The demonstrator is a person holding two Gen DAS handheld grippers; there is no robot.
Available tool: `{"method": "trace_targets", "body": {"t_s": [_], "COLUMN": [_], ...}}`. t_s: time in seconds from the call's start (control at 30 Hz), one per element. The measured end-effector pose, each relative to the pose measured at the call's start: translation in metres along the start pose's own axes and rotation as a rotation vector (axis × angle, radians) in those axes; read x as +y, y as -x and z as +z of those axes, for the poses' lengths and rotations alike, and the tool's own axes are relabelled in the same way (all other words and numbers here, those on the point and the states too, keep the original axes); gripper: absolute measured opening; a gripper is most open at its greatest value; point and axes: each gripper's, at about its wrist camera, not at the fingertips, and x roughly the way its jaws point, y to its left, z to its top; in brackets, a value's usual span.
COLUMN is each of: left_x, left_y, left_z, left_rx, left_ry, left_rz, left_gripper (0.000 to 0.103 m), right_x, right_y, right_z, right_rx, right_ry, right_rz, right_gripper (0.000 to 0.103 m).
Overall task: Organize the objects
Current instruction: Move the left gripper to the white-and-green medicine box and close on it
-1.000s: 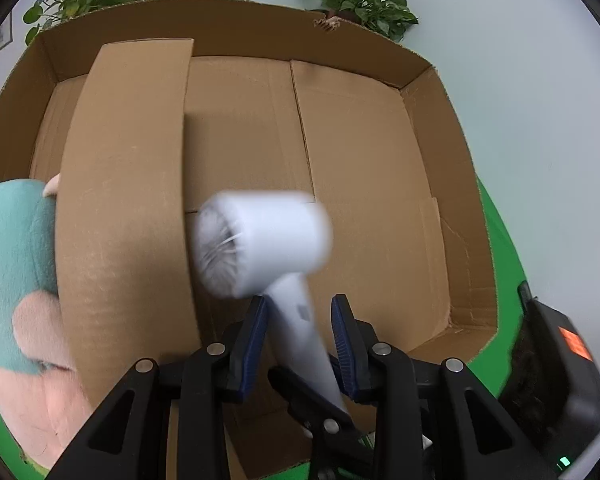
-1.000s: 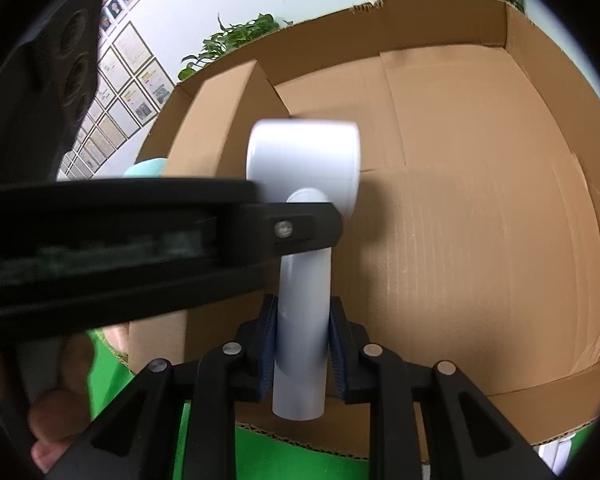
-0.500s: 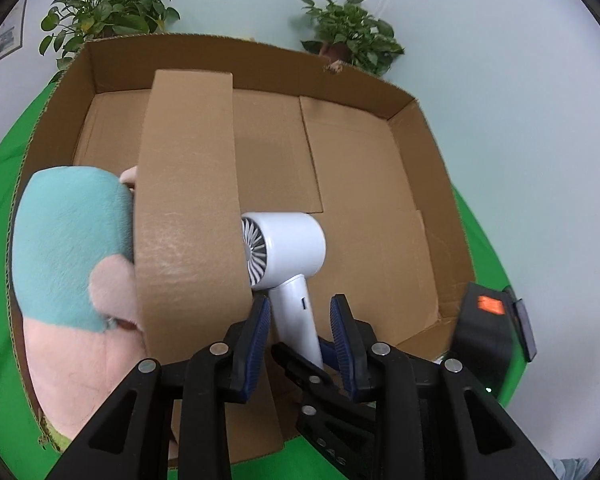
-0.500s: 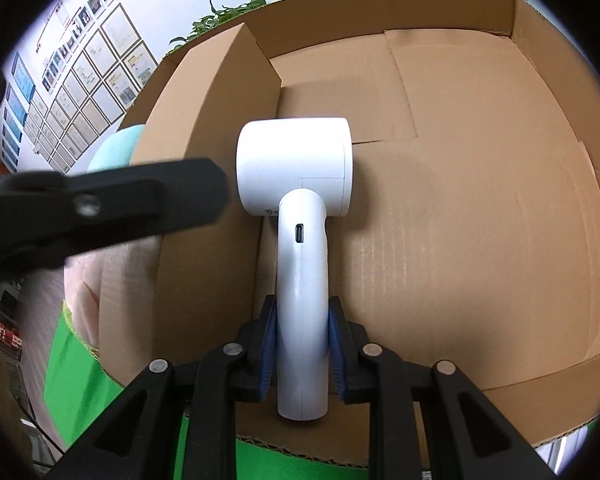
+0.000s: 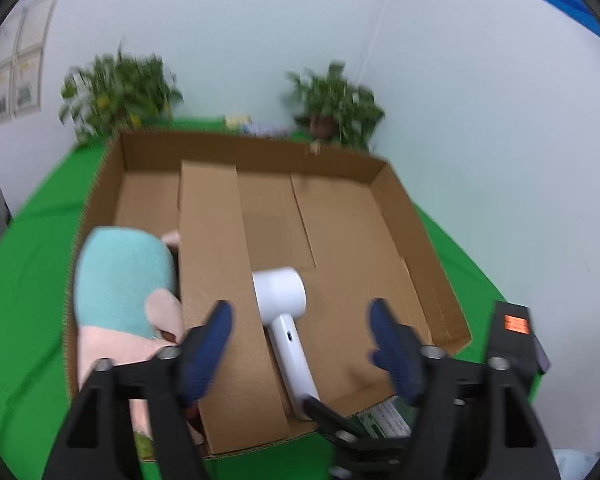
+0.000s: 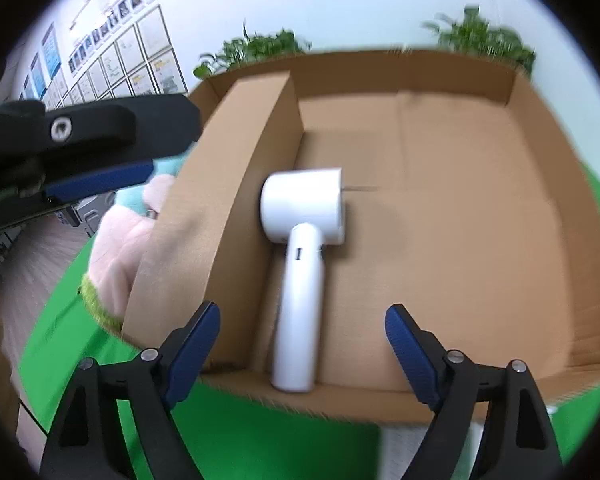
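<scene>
The cardboard box [image 5: 384,184] sat on a green cloth [image 5: 32,264], and everything else took its place from that box. A white hair dryer [image 6: 304,248] lay flat on the box floor in the wide compartment, its round head toward the far wall and its handle reaching back to the near wall. Its head lay just beside the upright cardboard divider [image 5: 216,280] that split the box lengthwise. On the other side of that divider, in the narrow compartment, a teal and pink plush toy [image 5: 124,300] filled the near end and rose above the box rim.

The right gripper [image 6: 302,330] hung over the near edge of the box with its blue-padded fingers [image 6: 194,340] spread wide, one on either side of the dryer handle and touching nothing. The left gripper [image 5: 300,332] was likewise wide open and empty, held above the near part of the box; its image was blurred. Two potted plants [image 5: 336,100] stood beyond the far wall of the box against a pale wall.
</scene>
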Motion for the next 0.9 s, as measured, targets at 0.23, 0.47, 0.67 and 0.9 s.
{"method": "trace_targets", "body": {"t_s": [0.23,0.47,0.67,0.9], "left_x": [-0.025,-0.043,-0.056,-0.064], "left_y": [0.053,0.056,0.053,0.047], "left_z": [-0.024,-0.038,-0.052,-0.080], "left_rx": [-0.178,-0.147,-0.120,-0.075], "left_ry": [-0.050,-0.053,-0.059,-0.060], "left_rz": [0.092,0.068,0.051,-0.004], "left_gripper": [0.102,0.102,0.102,0.102], "right_x": [-0.008,-0.015,-0.026,-0.032], "right_y": [0.042,0.056,0.054,0.048], "right_z": [-0.022,-0.044,-0.075,-0.113], "right_rx": [-0.059,-0.069,0.005,0.099], "right_ry": [0.011,0.001,-0.027,-0.023], "right_rz": [-0.067,-0.072,-0.066,-0.094], "right_gripper": [0.102,0.102,0.102,0.102]}}
